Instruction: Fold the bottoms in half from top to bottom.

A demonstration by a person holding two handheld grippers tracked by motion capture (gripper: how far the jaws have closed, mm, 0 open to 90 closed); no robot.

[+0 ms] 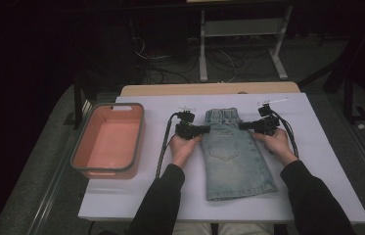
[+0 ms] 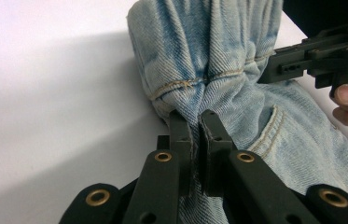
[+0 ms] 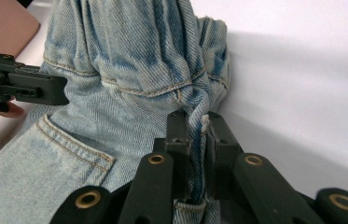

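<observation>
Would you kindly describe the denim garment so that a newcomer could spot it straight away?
On the white table, right of the salmon-pink bin, lies a small denim skirt. It is the sole pale-blue fabric item, gathered at the waistband, pocket upward, and pinched at both sides by black tongs.

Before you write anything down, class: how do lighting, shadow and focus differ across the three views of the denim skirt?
High view: dim, dark room behind; the white table is brightest, the denim skirt soft. Left gripper view: bright table, a grey shadow left of the skirt; the left gripper looks slightly blurred. Right gripper view: shadow on the right; the right gripper clamps a sharply woven fold.
</observation>
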